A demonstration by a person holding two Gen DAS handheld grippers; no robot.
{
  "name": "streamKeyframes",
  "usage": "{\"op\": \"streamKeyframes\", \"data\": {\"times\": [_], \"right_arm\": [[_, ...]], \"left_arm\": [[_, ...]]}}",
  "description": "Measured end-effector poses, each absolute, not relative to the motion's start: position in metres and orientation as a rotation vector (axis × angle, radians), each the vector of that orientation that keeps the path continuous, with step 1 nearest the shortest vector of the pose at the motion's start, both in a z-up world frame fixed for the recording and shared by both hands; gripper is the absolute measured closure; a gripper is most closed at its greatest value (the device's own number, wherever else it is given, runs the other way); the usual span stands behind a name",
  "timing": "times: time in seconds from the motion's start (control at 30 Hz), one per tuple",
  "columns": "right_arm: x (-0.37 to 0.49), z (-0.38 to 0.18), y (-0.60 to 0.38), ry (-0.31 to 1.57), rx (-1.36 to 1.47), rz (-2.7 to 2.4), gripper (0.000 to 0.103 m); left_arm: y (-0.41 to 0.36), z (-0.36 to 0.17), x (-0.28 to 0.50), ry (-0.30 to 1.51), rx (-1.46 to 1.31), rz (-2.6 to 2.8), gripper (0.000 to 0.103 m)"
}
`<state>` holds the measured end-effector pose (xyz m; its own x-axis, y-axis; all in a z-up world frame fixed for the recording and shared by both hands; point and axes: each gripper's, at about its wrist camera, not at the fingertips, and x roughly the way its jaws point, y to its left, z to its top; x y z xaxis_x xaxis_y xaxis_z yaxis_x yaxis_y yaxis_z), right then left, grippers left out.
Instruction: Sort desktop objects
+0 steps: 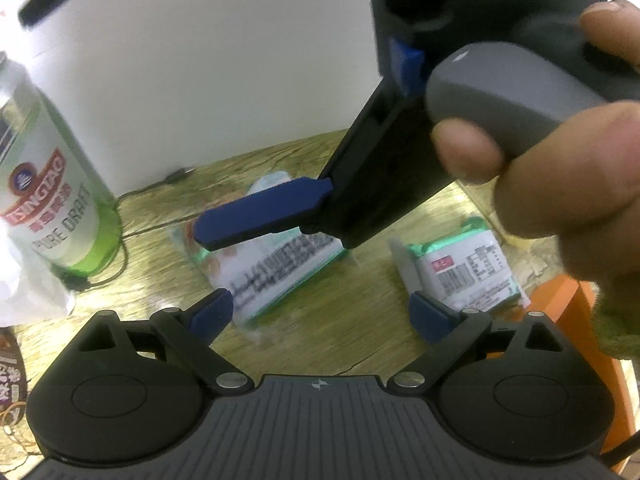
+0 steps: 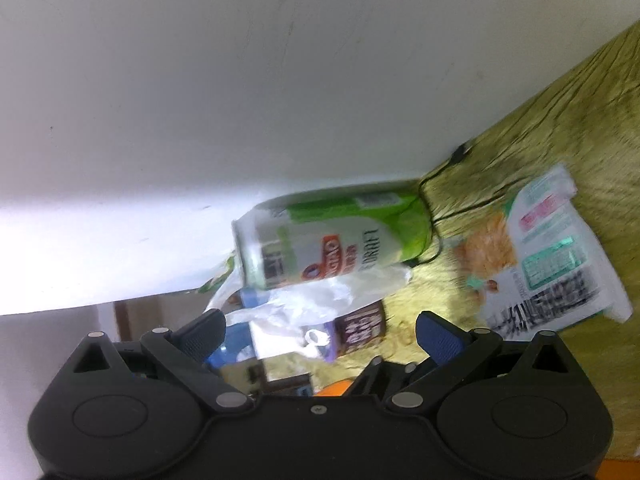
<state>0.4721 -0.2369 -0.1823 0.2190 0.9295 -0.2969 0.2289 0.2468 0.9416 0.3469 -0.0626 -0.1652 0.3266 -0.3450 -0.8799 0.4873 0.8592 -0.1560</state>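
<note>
In the left wrist view my left gripper [image 1: 320,314] is open and empty, low over the wooden desk [image 1: 320,332]. Ahead of it lie two green-and-white snack packets, one in the middle [image 1: 276,264] and one to the right [image 1: 464,268]. The right gripper reaches in from the upper right, held in a hand [image 1: 560,184]; one blue finger [image 1: 264,214] hangs over the middle packet. In the right wrist view the scene is rolled sideways. My right gripper [image 2: 320,330] is open and empty. The packet [image 2: 548,256] lies at right, a Tsingtao beer can [image 2: 332,240] ahead.
The green-and-white beer can [image 1: 56,200] stands at left with a thin black cable [image 1: 132,200] around its base. A crumpled white plastic bag [image 2: 320,300] and a brown packet [image 2: 360,328] lie by the can. An orange object [image 1: 568,304] sits at right. A white wall [image 1: 200,60] backs the desk.
</note>
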Motion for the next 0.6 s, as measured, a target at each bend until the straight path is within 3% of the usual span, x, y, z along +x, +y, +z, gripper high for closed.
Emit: {"op": "streamKeyframes", "data": {"times": [0.37,0.6], "right_arm": [[0.449,-0.154,-0.304,1.158,1.142,0.594,0.001],[0.451,-0.171,-0.322,1.237,1.178,0.477,0.001]], "left_arm": [[-0.050,-0.165,0.349,1.100,0.140,-0.521,0.007],[-0.050,-0.172,0.365,1.089,0.114,-0.509,0.007]]}}
